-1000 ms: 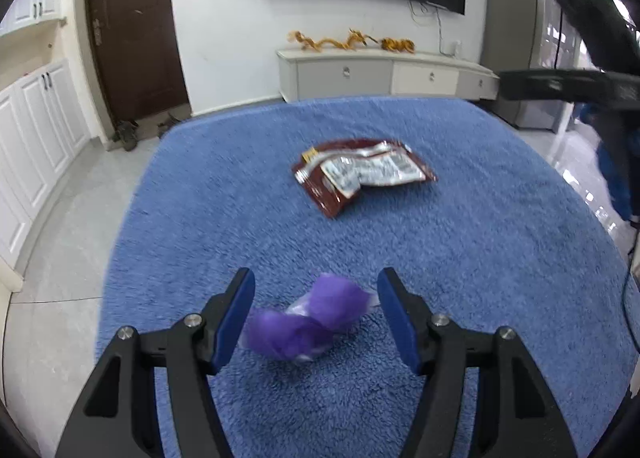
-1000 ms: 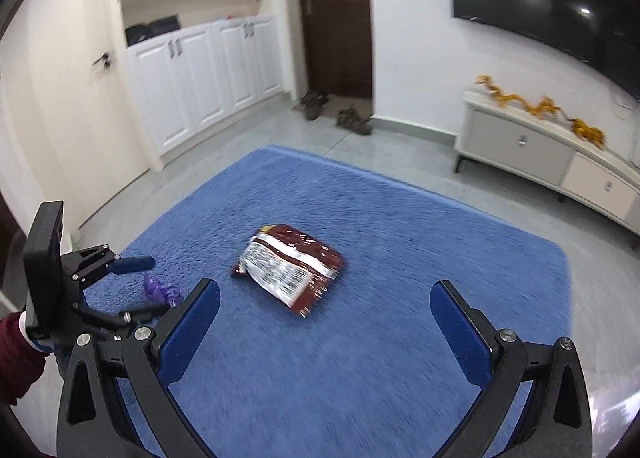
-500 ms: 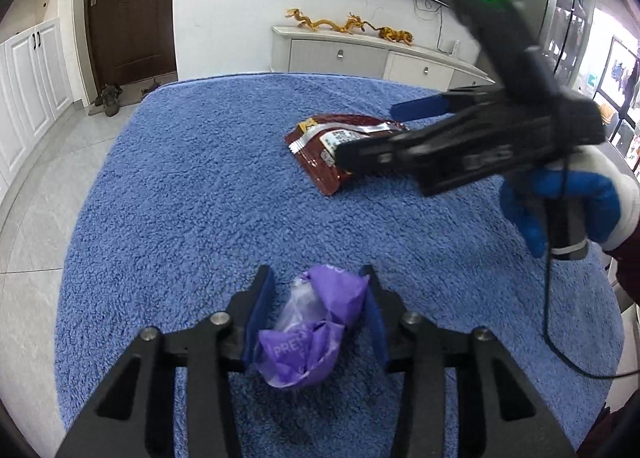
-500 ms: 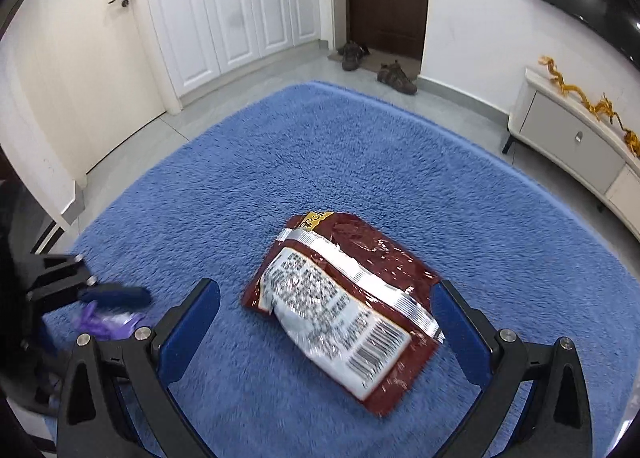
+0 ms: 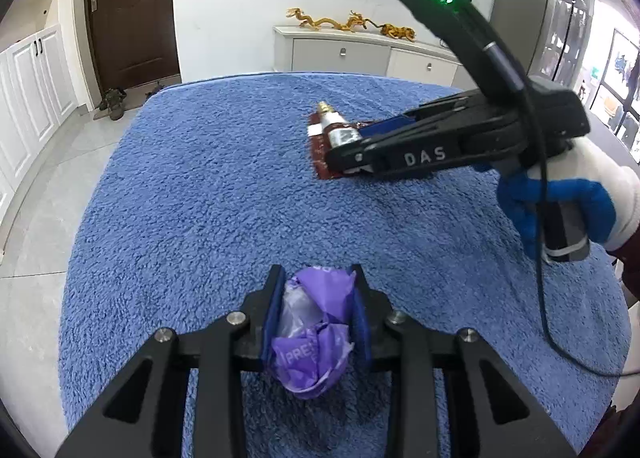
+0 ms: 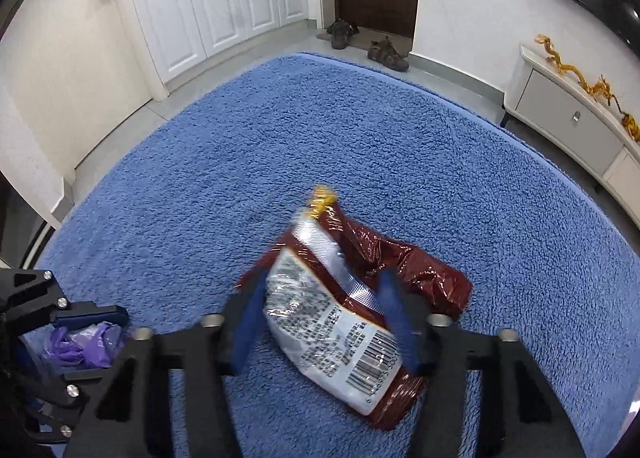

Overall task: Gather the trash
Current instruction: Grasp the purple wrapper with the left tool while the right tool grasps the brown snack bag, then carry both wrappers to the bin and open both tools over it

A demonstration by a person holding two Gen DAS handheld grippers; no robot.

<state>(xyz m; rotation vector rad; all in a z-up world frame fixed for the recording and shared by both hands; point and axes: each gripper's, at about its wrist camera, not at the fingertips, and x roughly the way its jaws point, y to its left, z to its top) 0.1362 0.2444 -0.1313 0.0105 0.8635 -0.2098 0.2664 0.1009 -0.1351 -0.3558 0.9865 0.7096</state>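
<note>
Now both your grippers are closing on trash on the blue rug.

Your left gripper [image 5: 316,310] has just been closing and is clamped on the crumpled purple wrapper [image 5: 312,342] near the rug's [image 5: 200,198] near edge; the letters "PRE" can be read on it. Your right gripper [image 6: 324,314] has just been closing too, its blue pads [image 6: 394,318] blurred on either side of the dark red snack bag [image 6: 340,298] near the middle of the rug, and whether they press it you cannot tell. The bag shows a white printed panel with a barcode; its small print is unreadable. "DAS" is written on the right gripper's side. Bare rug lies open all round both pieces, with grey floor [image 6: 240,54] beyond its edges.
</note>
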